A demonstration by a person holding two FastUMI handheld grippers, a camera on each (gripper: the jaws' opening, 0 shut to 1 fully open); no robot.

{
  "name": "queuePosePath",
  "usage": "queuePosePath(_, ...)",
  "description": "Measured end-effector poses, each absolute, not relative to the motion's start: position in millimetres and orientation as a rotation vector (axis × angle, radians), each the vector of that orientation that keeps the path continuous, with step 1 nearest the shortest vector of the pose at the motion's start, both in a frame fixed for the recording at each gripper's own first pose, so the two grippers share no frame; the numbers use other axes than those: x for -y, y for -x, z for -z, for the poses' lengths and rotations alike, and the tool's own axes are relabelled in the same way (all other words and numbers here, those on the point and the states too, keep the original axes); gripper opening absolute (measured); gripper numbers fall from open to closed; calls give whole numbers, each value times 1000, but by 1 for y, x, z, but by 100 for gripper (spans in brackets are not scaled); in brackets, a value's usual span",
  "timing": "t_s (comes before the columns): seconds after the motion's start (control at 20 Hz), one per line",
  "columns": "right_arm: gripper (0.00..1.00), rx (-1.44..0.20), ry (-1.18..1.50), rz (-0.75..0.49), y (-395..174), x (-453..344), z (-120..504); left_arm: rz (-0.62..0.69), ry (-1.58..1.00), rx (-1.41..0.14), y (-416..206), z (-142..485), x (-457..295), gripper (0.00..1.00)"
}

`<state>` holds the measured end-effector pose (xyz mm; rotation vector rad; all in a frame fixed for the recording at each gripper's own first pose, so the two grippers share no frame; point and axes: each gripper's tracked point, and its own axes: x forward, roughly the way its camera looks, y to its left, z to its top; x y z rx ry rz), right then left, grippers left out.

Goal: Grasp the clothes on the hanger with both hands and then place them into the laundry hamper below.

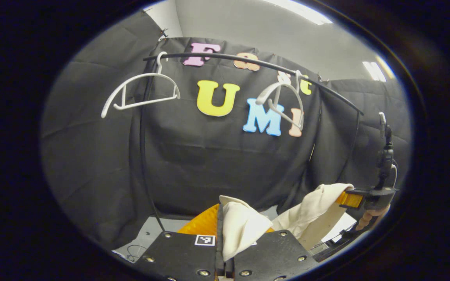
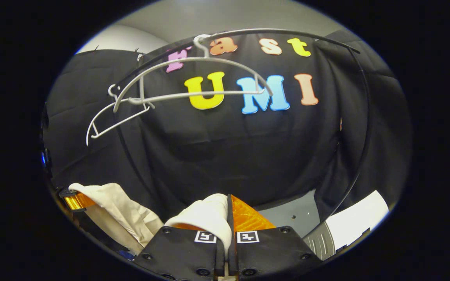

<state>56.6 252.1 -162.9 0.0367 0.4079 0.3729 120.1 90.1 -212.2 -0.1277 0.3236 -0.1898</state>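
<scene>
Left gripper view: left gripper [image 1: 225, 234] at bottom centre, jaws clamped on a fold of the cream garment [image 1: 244, 226], cloth bunched up between the fingers. Garment runs right and up across the lower frame to the right gripper [image 1: 350, 199] at lower right, which pinches the other end; a hand [image 1: 371, 218] shows under it. Two white hangers on the black rail [image 1: 248, 60]: one upper left [image 1: 141, 91], one upper centre-right [image 1: 283, 103], both bare. So the garment is off the hangers, strung between the two grippers, low in frame.

Right gripper view: right gripper [image 2: 228, 230] at bottom centre, jaws closed on the cream garment [image 2: 205, 216]. Cloth goes left to the left gripper [image 2: 77, 201] at lower left edge. Hangers overlap upper left to centre [image 2: 193, 78].

Hamper: can't pick it out with confidence in either view. A white ribbed thing [image 2: 346, 230] sits lower right, unclear what it is.

Risks:
- Both grips look like small pinches of fold; weight of the hanging middle could pull cloth out on the way down.
- Uneven release: one end drops in, the other drapes over the rim.
- No clear sight of the target, so lowering could miss it or catch the rail's upright.
</scene>
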Motion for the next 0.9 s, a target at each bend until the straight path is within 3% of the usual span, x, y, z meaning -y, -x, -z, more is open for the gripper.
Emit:
queuePosePath(0.45, 8, -641, 63, -423, -24, -277, 283, 244, 143, -464, -117, 320, -79, 3)
queuePosePath(0.9, 8, -906, 43, -340, -10, -274, 404, 229, 77, -683, -108, 468, -71, 4)
